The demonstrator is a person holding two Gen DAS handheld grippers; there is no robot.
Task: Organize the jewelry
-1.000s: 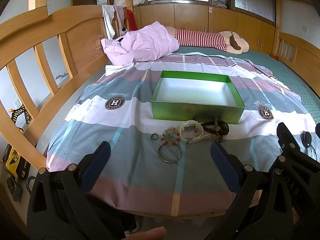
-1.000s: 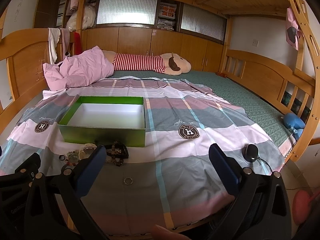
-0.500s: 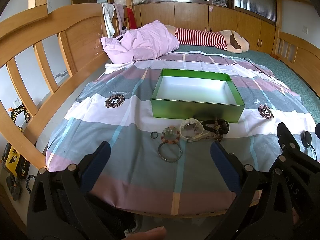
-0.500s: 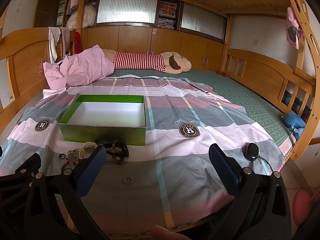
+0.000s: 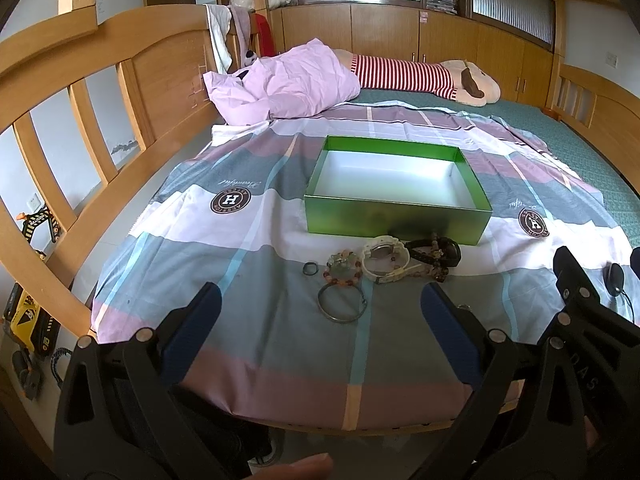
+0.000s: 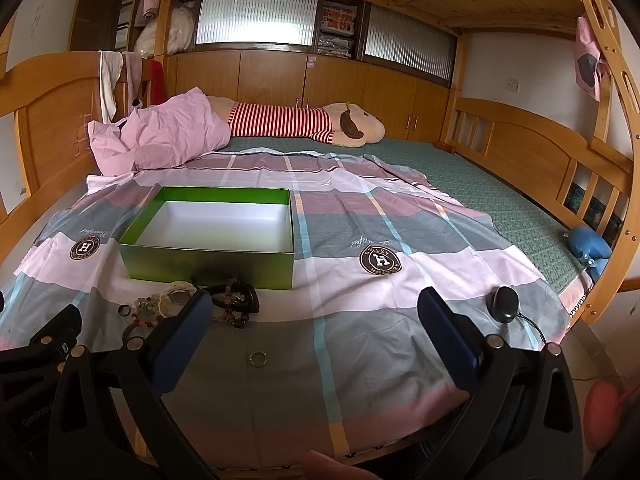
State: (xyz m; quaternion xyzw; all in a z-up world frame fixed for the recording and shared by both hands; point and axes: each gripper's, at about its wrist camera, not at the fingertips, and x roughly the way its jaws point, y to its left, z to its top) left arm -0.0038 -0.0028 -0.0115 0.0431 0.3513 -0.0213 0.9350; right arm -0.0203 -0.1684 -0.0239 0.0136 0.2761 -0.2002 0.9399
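**Both grippers spread wide above bed edge, jewelry piled in front of green box**

Left gripper (image 5: pixel 320 312) is released, blue-padded fingers (image 5: pixel 192 328) far apart, nothing between them; it hangs over the near edge of the plaid pink-grey-white bedsheet (image 5: pixel 200 272). Right gripper (image 6: pixel 314 322) likewise spread, holding nothing, beside the left one.

Open green cardboard box with white inside (image 5: pixel 396 188) sits on the sheet, nothing in it. Jewelry lies just in front of its near wall: small dark ring (image 5: pixel 310 268), beaded multicolour bracelet (image 5: pixel 345 269), white plastic wristwatch (image 5: pixel 386 258) touching the beads, dark beaded bracelets and black strap (image 5: pixel 436 254) in a tangle touching the watch. Thin metal bangle (image 5: pixel 342 306) lies nearest the left gripper, just below the bead bracelet. Small sparkly silver ring (image 6: pixel 257 359) lies apart from the pile, between the right gripper's fingers in view.

Black computer mouse (image 6: pixel 505 304) sits near the sheet's right edge. Pink crumpled pillow (image 5: pixel 284 84) and striped plush toy (image 5: pixel 424 76) lie at the far end.
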